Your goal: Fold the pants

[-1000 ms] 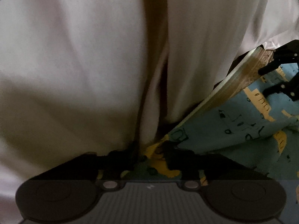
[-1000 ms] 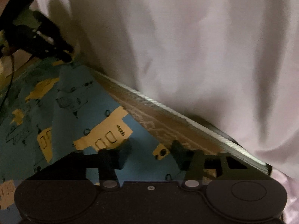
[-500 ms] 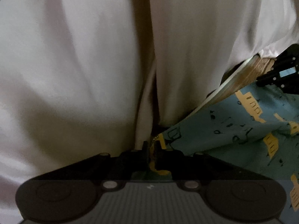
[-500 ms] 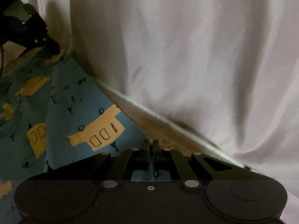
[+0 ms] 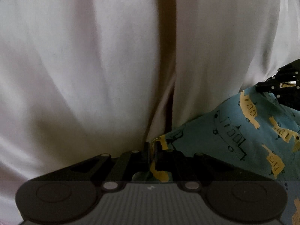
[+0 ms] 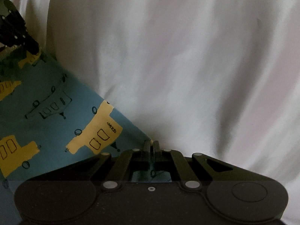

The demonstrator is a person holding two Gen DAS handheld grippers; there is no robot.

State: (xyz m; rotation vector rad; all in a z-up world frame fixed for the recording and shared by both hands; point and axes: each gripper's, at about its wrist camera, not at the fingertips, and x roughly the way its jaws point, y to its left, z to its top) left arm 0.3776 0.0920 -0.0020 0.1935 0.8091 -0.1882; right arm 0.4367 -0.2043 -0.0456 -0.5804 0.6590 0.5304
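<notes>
The pants (image 5: 243,129), blue fabric printed with yellow and outlined vehicles, are seen in both wrist views stretched between the two tongs, directly in front of a pale, softly creased white cloth (image 5: 93,65) that fills most of each frame. In the left wrist view, the left gripper (image 5: 151,147) is seen with its fingers drawn almost together, a yellow-and-blue edge of the pants being pinched in the narrow gap between them; the fabric runs away from it to the right. At the right edge of that view the right gripper (image 5: 270,86) is visible as a dark shape at the far corner of the fabric. In the right wrist view, the right gripper (image 6: 151,145) is likewise seen closed to a thin slit on a corner of the pants, which spread away to the left. The left gripper (image 6: 32,47) is seen at the upper left, clamped on the opposite edge. No container can be made out in either view.
</notes>
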